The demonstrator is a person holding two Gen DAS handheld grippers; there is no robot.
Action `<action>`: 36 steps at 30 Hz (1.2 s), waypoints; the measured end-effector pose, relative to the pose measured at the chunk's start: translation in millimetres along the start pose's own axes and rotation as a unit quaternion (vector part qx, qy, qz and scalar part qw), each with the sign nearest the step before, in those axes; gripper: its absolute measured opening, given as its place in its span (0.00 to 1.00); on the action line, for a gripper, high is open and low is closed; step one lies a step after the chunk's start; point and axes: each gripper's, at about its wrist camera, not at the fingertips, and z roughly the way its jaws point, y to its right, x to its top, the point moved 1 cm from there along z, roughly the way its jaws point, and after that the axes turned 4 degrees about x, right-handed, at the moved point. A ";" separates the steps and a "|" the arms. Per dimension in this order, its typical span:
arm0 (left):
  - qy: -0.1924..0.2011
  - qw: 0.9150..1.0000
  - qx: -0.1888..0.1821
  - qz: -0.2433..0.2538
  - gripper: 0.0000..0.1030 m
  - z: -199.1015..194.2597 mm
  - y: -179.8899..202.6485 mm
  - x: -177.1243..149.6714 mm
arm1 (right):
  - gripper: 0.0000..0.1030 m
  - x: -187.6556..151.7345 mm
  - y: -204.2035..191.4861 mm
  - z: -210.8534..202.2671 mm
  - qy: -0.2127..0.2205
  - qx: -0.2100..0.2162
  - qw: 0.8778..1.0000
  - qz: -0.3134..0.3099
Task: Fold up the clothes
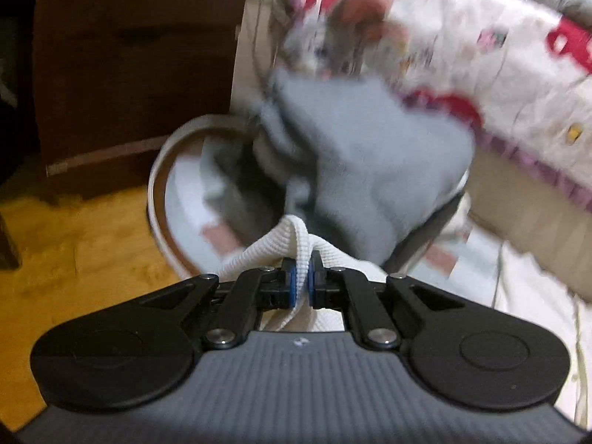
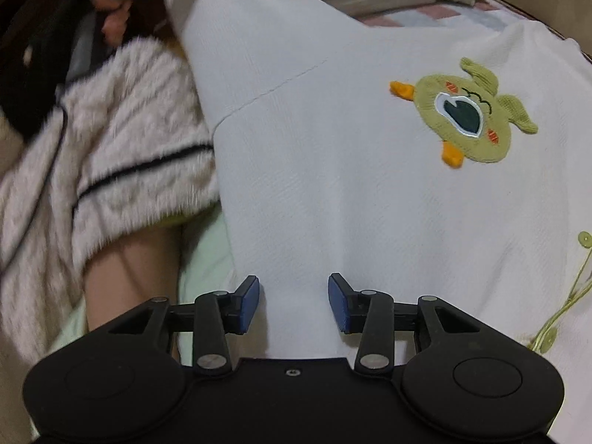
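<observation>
Motion-blurred grey garment beyond basket

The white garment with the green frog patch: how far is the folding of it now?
Done: nothing looks folded yet; the white garment lies spread flat. In hand: the left gripper is shut on its ribbed white edge; the right gripper is open over the cloth. Left: every fold.

Left gripper: black linkage, blue pads, silver rivets, grey ribbed housing.
Right gripper: black linkage, blue pads, silver rivets.
</observation>
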 end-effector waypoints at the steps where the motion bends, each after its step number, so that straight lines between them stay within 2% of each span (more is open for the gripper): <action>1: -0.003 1.000 -0.004 -0.005 0.05 -0.2 0.2 0.7 | 0.46 -1.8 -1.4 2.1 -0.008 -0.004 1.000 -0.008; 3: 0.005 1.000 -0.019 -0.011 0.05 -9.3 3.5 1.7 | 0.46 -4.0 -4.7 3.6 -0.011 -0.011 1.000 -0.025; 6: 0.030 0.996 -0.085 0.020 0.05 -42.7 25.7 -7.1 | 0.46 -2.9 -1.2 0.3 -0.012 -0.005 1.000 -0.019; 8: 0.043 0.988 -0.133 0.068 0.05 -69.2 56.3 -25.9 | 0.46 -0.4 9.8 -10.3 0.008 0.011 1.000 0.018; 10: 0.048 0.975 -0.176 0.126 0.07 -95.6 91.6 -49.8 | 0.46 1.8 24.0 -22.8 0.035 0.021 0.997 0.059; 11: 0.034 0.967 -0.193 0.161 0.08 -104.3 111.6 -66.8 | 0.46 3.2 31.1 -28.7 0.048 0.015 0.996 0.077; 12: 0.002 0.959 -0.211 0.188 0.13 -105.6 128.0 -83.8 | 0.46 4.5 38.2 -34.6 0.061 0.008 0.994 0.095; 13: -0.047 0.949 -0.233 0.208 0.23 -102.5 141.6 -100.0 | 0.46 5.7 40.5 -38.7 0.070 0.004 0.992 0.104; 14: -0.096 0.935 -0.254 0.227 0.27 -99.6 155.1 -116.2 | 0.46 7.0 42.6 -42.8 0.080 0.001 0.990 0.113; 15: -0.143 0.922 -0.270 0.237 0.30 -95.2 164.3 -129.4 | 0.46 8.2 44.7 -46.9 0.089 -0.003 0.989 0.122; 16: -0.178 0.915 -0.276 0.233 0.30 -89.4 165.2 -136.1 | 0.46 7.9 44.1 -49.3 0.091 -0.007 0.988 0.122; 17: -0.203 0.912 -0.278 0.224 0.30 -84.4 162.8 -139.2 | 0.46 7.5 43.5 -51.8 0.094 -0.011 0.988 0.121; 18: -0.219 0.910 -0.276 0.217 0.32 -80.4 159.4 -139.6 | 0.46 5.6 43.1 -53.1 0.093 -0.017 0.989 0.117; 19: -0.222 0.914 -0.268 0.210 0.40 -78.7 153.9 -135.5 | 0.46 3.7 42.7 -54.3 0.092 -0.023 0.989 0.114; 21: -0.214 0.926 -0.246 0.191 0.48 -77.7 140.8 -122.0 | 0.46 -0.2 42.3 -52.6 0.087 -0.025 0.989 0.116; 24: -0.199 0.946 -0.190 0.169 0.53 -66.3 124.7 -102.3 | 0.46 -5.1 41.8 -43.5 0.082 -0.008 0.989 0.126; 25: -0.193 0.954 -0.163 0.162 0.63 -60.2 120.9 -96.7 | 0.46 -7.4 40.4 -41.6 0.079 -0.005 0.989 0.123; 26: -0.204 0.957 -0.140 0.150 0.68 -50.5 118.5 -94.3 | 0.46 -9.7 39.0 -39.7 0.076 -0.003 0.990 0.120; 27: -0.235 0.955 -0.122 0.132 0.72 -37.4 116.4 -94.4 | 0.46 -11.9 37.5 -37.8 0.073 0.000 0.990 0.117; 29: -0.295 0.945 -0.101 0.095 0.72 -13.0 112.9 -96.0 | 0.46 -13.8 32.7 -32.4 0.065 0.006 0.992 0.105; 31: -0.333 0.933 -0.131 0.050 0.72 1.1 112.8 -102.5 | 0.46 -12.8 28.8 -30.8 0.066 0.008 0.993 0.097; 33: -0.335 0.932 -0.135 0.035 0.72 9.0 117.9 -108.9 | 0.46 -10.9 28.2 -33.4 0.078 0.008 0.992 0.096; 34: -0.315 0.939 -0.127 0.060 0.72 12.0 123.8 -113.1 | 0.46 -9.5 29.6 -36.9 0.090 0.008 0.991 0.100; 35: -0.284 0.946 -0.115 0.107 0.72 14.7 132.2 -119.1 | 0.46 -8.1 31.0 -40.5 0.102 0.007 0.989 0.104; 36: -0.263 0.948 -0.109 0.140 0.72 16.9 138.5 -122.7 | 0.48 -6.7 32.4 -44.0 0.114 0.006 0.988 0.108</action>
